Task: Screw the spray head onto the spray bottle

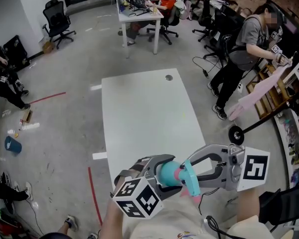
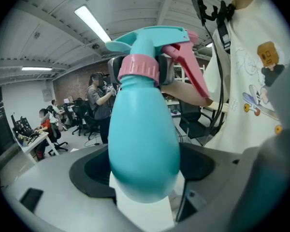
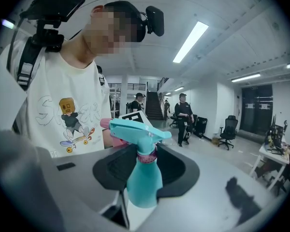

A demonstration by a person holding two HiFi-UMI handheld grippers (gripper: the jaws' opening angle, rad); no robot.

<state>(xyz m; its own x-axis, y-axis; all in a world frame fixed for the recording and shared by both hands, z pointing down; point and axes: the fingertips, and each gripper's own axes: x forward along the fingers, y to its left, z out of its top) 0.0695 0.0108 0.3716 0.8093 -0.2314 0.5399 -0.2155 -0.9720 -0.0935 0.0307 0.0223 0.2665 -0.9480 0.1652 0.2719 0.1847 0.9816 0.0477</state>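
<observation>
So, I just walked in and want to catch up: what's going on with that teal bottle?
A person holds a gripper in each hand, by the near end of a white table. The left gripper is clamped on the body of the teal spray bottle, keeping it in the air. The right gripper is closed around the spray head, about its pink collar. The head already sits on the bottle's neck; how far it is screwed down cannot be told.

A cream T-shirt (image 3: 63,115) with a skateboarder cartoon is worn under black straps (image 3: 25,69); a black camera (image 3: 154,21) is mounted on the head. The grey left gripper (image 1: 167,173) and right gripper (image 1: 192,172) are marked with black-and-white squares.
</observation>
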